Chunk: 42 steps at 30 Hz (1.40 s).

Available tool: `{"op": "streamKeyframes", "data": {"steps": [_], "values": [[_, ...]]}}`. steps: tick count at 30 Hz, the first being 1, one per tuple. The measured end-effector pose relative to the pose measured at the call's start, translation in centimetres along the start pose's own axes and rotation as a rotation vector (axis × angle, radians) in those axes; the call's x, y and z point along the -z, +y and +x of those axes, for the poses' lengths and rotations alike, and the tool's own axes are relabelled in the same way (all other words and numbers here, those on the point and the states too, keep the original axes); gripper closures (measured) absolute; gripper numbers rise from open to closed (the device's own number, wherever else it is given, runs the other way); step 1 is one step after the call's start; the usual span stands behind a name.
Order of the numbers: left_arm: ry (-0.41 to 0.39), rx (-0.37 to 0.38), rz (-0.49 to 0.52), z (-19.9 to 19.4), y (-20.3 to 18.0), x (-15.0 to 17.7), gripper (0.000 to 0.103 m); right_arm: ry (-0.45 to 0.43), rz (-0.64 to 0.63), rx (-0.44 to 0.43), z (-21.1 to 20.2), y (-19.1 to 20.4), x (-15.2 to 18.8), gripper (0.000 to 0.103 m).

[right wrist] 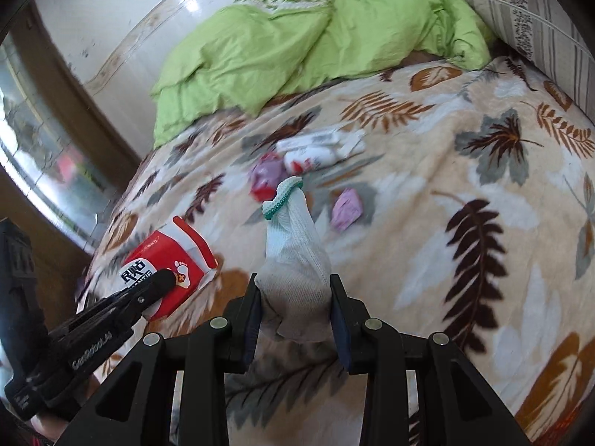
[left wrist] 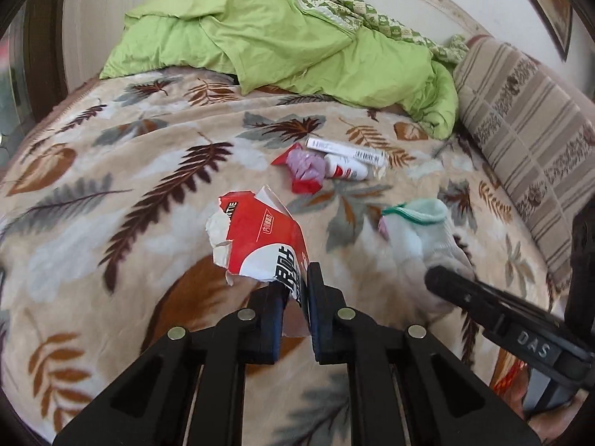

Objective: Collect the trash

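Clearly both pickups are made and the carry-off is the step in hand. Taking the leaf-print blanket (left wrist: 111, 171) as landmark: the left gripper (left wrist: 295, 297) is clamped on a torn red-and-white packet (left wrist: 260, 238), held just above the blanket's near part, and the right gripper (right wrist: 295, 308) pinches a white sock (right wrist: 297, 260) with a green cuff beside it. Further up the blanket, toward the green quilt (left wrist: 260, 33), lie a red wrapper (left wrist: 303, 167), white tubes (left wrist: 346, 148) and, in the right view, a pink scrap (right wrist: 346, 210). Next, I judge, both loads need a bin, which no view shows, before returning for these.
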<state>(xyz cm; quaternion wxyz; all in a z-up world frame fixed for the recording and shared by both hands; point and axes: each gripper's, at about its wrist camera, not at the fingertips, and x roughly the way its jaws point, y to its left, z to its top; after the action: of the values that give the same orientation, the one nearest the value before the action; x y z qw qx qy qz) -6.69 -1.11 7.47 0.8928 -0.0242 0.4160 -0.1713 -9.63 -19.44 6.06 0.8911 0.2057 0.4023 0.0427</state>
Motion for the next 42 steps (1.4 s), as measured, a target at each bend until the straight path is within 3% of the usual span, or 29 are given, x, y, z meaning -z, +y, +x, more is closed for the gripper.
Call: {"op": "streamKeyframes", "data": {"steps": [3, 8, 21, 25, 33, 42], "values": [[0.002, -0.048, -0.003, -0.5, 0.4, 1.9, 0.092, 0.038, -0.051, 0.009, 0.8, 1.3, 1.1, 0.067], [-0.009, -0.087, -0.029, 0.3, 1.4, 1.8, 0.092, 0.077, -0.089, 0.05, 2.4, 1.9, 1.5, 0.067], [0.039, -0.07, -0.061, 3.1, 2.4, 0.9, 0.092, 0.123, -0.124, 0.07, 3.9, 1.9, 1.6, 0.061], [-0.004, -0.089, -0.033, 2.4, 1.8, 0.7, 0.092, 0.069, -0.12, 0.034, 2.8, 2.3, 1.3, 0.071], [-0.097, -0.156, 0.061, 0.6, 0.0, 0.6, 0.092, -0.124, -0.13, 0.062, -2.2, 2.0, -0.1, 0.071], [-0.125, -0.183, 0.138, 0.4, -1.8, 0.9, 0.092, -0.096, -0.094, 0.043, -2.0, 0.6, 0.2, 0.071]]}}
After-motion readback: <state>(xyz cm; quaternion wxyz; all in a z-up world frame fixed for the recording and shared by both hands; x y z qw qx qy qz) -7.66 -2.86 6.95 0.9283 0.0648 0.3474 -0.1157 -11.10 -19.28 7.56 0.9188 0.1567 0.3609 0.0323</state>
